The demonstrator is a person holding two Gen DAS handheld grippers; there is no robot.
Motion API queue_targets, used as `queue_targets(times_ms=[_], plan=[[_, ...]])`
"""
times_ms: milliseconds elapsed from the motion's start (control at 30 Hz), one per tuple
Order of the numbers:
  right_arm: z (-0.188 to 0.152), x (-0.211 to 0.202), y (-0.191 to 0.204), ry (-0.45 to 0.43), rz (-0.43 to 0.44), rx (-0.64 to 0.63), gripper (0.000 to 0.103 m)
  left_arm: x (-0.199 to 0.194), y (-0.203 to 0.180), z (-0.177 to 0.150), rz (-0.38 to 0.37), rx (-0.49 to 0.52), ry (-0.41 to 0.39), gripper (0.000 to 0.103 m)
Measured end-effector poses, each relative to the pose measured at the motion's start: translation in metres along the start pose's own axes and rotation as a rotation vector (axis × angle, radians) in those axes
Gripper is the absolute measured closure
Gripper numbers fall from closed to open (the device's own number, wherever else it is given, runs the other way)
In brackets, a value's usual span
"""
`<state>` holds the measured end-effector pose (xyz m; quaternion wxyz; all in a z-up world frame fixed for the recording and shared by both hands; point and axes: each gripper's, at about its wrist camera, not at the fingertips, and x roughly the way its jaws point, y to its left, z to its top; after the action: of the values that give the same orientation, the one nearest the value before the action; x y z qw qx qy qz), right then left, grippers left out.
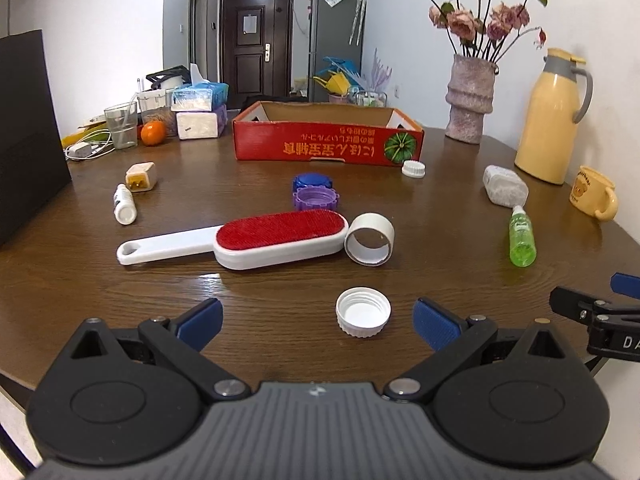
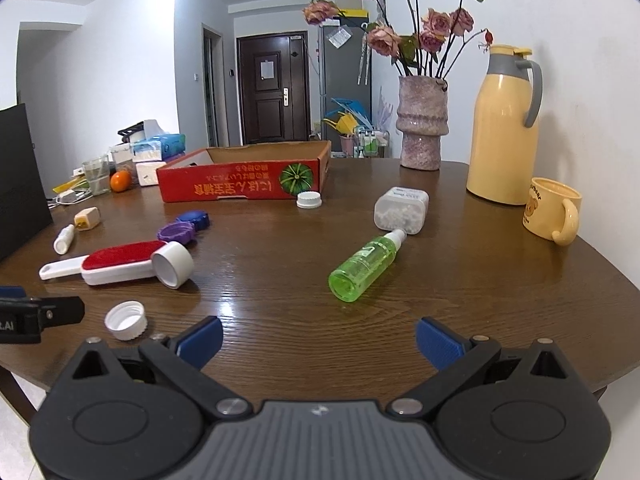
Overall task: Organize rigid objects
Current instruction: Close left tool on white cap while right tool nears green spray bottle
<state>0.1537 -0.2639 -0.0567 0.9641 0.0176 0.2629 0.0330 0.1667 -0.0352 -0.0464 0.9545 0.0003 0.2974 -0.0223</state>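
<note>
I am holding my left gripper (image 1: 318,324) and my right gripper (image 2: 319,340) low over the wooden table (image 2: 280,304), both sets of jaws spread wide and gripping nothing, while the loose items are lying scattered short of the red cardboard box (image 1: 326,146) at the far side. The upturned white cap (image 1: 363,312) is sitting just ahead of my left fingers, right of centre, and the green spray bottle (image 2: 365,265) is lying on its side ahead of my right. I am judging each grasp wants centring first, closing across the bottle's middle so it cannot roll.
</note>
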Motion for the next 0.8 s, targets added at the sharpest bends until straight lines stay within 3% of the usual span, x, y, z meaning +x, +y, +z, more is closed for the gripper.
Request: queue_targets(times_ms=[700, 800], plan=[[0.003, 0.044, -0.018, 0.054, -0.012, 0.007, 0.0, 0.053, -0.017, -0.001, -0.018, 0.01, 0.083, 0.0], [0.003, 0.046, -0.02, 0.054, -0.014, 0.009, 0.0, 0.056, -0.017, 0.0, -0.037, 0.005, 0.091, 0.013]])
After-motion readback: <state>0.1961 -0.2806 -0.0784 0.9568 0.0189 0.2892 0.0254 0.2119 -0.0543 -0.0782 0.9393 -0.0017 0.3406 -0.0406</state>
